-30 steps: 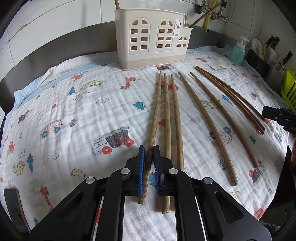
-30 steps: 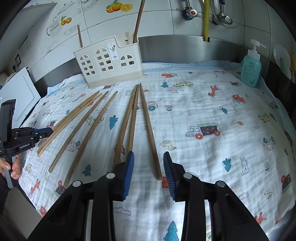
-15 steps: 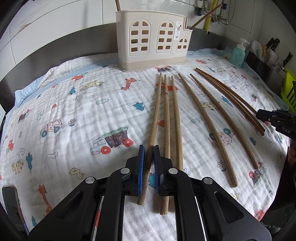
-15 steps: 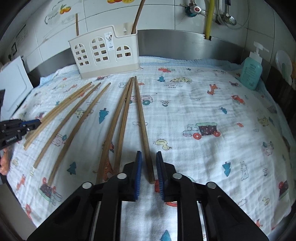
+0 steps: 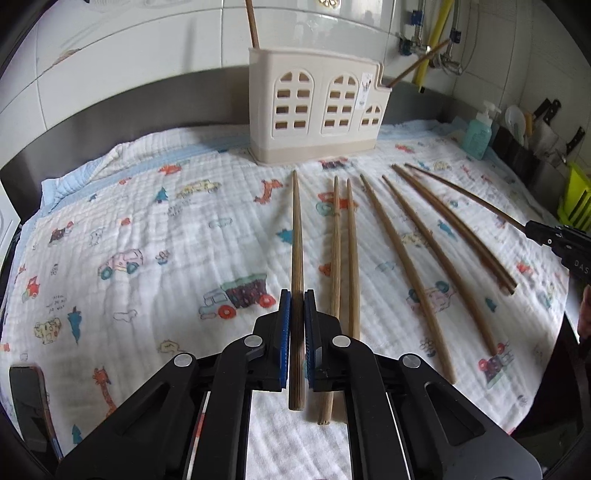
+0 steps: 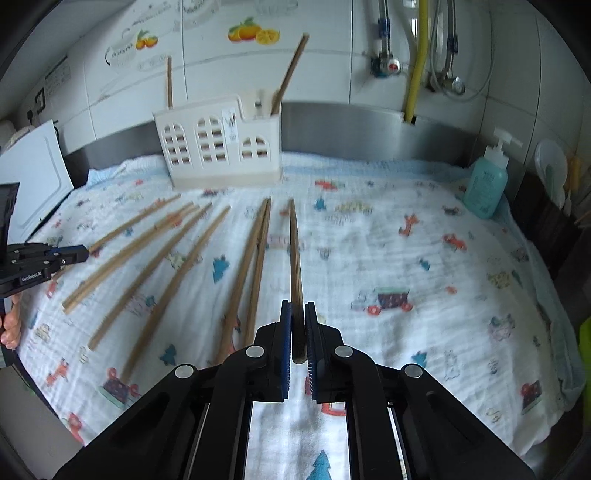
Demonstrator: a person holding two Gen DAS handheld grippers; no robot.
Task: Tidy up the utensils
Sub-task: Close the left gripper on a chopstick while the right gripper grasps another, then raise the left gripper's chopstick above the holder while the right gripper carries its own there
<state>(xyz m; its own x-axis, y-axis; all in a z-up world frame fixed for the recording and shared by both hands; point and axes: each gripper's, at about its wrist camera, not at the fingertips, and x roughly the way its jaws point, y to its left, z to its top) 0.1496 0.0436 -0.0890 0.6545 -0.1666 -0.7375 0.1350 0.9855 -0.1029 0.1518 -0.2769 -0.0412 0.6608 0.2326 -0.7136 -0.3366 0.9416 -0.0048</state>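
Two chopsticks are in my grip: my left gripper (image 5: 296, 306) is clamped on one chopstick (image 5: 296, 236), my right gripper (image 6: 296, 317) on another (image 6: 294, 251), each near its thick end. I judge them light, stiff and smooth, liable to pivot when held so far back. Six more lie on the soft quilted cloth (image 5: 147, 229); the holder (image 5: 314, 114) stands by the tiled wall, with soap (image 6: 485, 184) nearby.

White tiled wall (image 6: 325, 59) with fruit stickers (image 6: 251, 33) and yellow pipe (image 6: 415, 74).
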